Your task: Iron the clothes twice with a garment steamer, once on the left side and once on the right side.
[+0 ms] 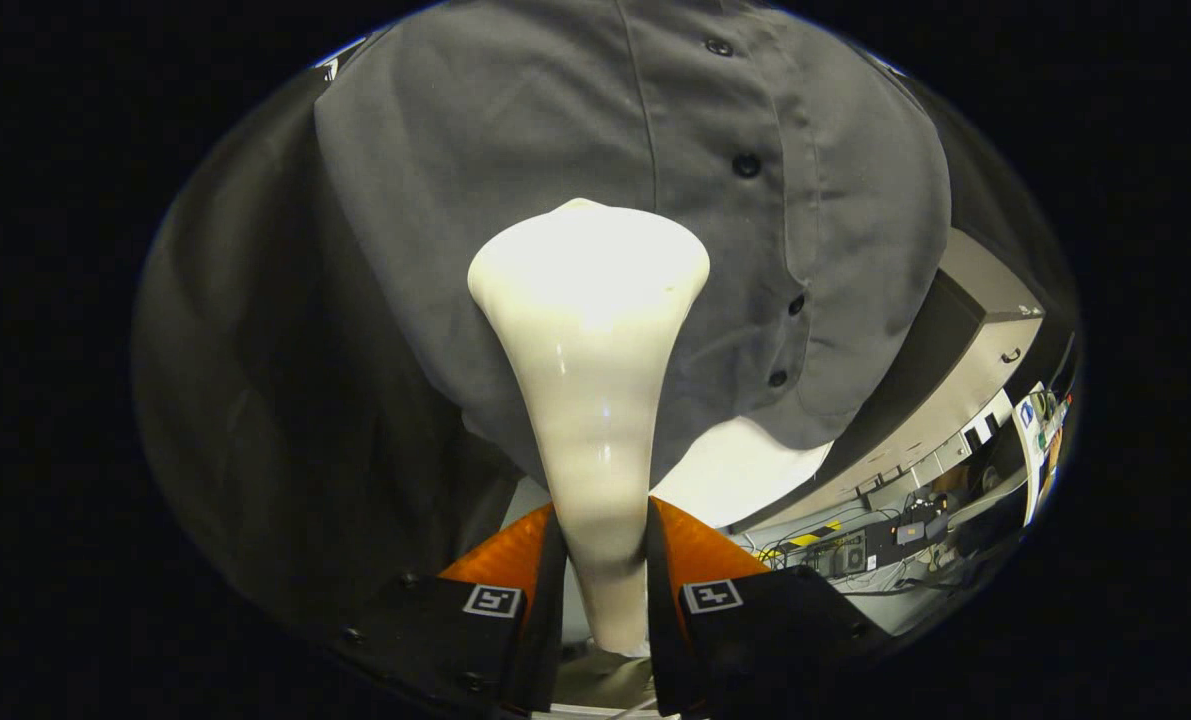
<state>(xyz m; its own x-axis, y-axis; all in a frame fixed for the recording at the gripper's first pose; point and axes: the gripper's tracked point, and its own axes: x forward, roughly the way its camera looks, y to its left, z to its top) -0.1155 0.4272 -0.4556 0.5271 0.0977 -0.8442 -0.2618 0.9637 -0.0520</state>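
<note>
A cream-white garment steamer (589,330) stands up between my fingers, its narrow handle clamped by both of them and its wide head flaring ahead. My gripper (603,545) is shut on that handle. Just beyond the head hangs a grey button-up shirt (515,140), its button placket (755,200) running down to the right of the steamer. The steamer head sits over the shirt's left half, left of the placket; whether it touches the cloth I cannot tell. The shirt's lower hem curves below and to the right of the head.
Black cloth (255,380) hangs to the left of the shirt. Right of the hem are a pale cabinet (965,380) and a floor strewn with cables and boxes (885,540). A bright white patch (745,470) shows under the hem.
</note>
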